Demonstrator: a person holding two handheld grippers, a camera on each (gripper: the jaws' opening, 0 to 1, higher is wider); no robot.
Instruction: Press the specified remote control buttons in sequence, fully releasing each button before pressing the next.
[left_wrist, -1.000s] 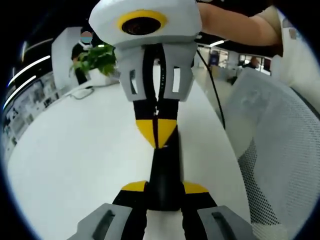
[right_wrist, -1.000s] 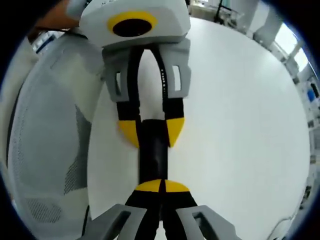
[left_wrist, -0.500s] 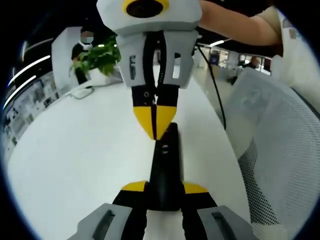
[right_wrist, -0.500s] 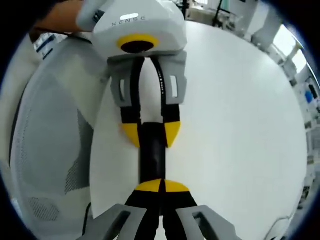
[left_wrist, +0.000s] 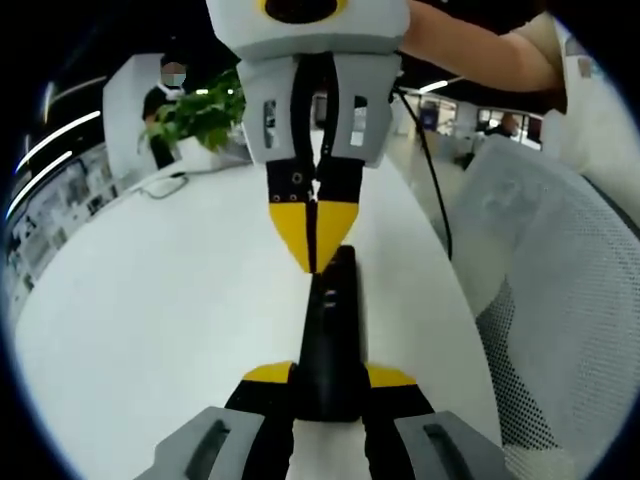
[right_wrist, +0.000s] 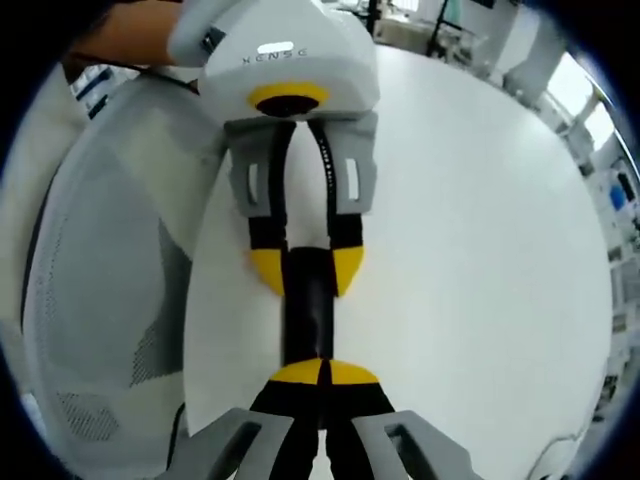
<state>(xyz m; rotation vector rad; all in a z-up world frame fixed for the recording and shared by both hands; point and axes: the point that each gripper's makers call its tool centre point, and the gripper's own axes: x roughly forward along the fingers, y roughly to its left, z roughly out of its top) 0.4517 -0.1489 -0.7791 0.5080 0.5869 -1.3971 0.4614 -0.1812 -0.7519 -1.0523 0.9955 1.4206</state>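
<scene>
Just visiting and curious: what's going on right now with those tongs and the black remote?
Left tongs shut on the remote, holding it over the white table. Right tongs shut, tips at its far end. Nothing in the way.

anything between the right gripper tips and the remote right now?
Nothing visible. In the left gripper view the right gripper, jaws shut, points its yellow tips at the far end of the black remote, which the left gripper clamps on the white table. Whether the tips touch it is unclear.
</scene>
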